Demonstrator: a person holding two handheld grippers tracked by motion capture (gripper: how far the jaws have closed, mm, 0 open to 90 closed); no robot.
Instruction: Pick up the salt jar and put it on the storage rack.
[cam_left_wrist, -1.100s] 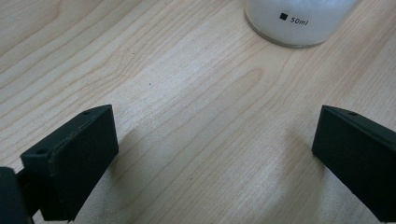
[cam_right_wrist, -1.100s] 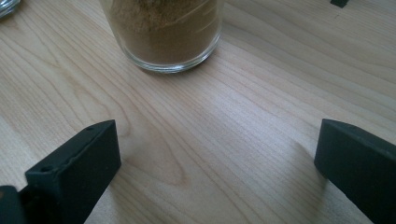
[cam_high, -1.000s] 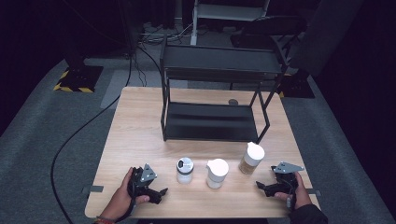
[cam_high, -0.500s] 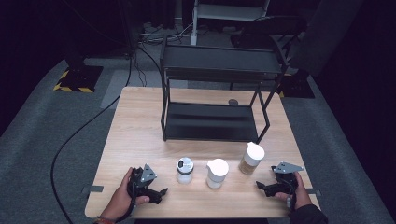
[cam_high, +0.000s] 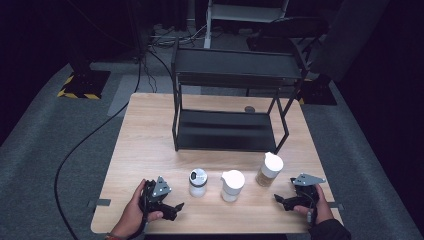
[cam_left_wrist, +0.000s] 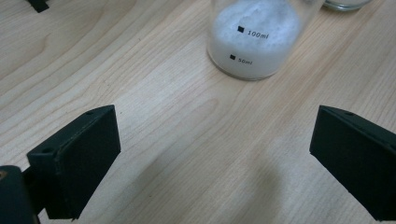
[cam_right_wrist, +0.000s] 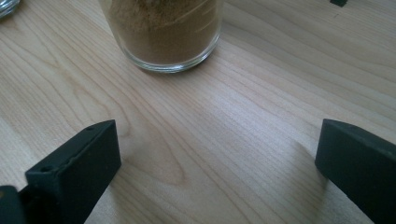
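Observation:
Three small jars stand in a row near the front of the wooden table (cam_high: 150, 135): one with white powder and a grey lid (cam_high: 197, 182), a white-lidded one (cam_high: 232, 185), and one with brown powder (cam_high: 269, 169). My left gripper (cam_high: 172, 209) rests on the table at the front left, open, with nothing between its jaws. Just ahead of it stands the white-powder jar (cam_left_wrist: 254, 39), marked 100ml and 50ml. My right gripper (cam_high: 281, 200) rests at the front right, open and empty, and the brown-powder jar (cam_right_wrist: 163, 32) is close in front of it.
A black two-level metal shelf rack (cam_high: 232, 100) stands on the back half of the table. A small round grey object (cam_high: 249, 109) lies behind it. A black cable (cam_high: 75, 150) runs over the grey carpet on the left.

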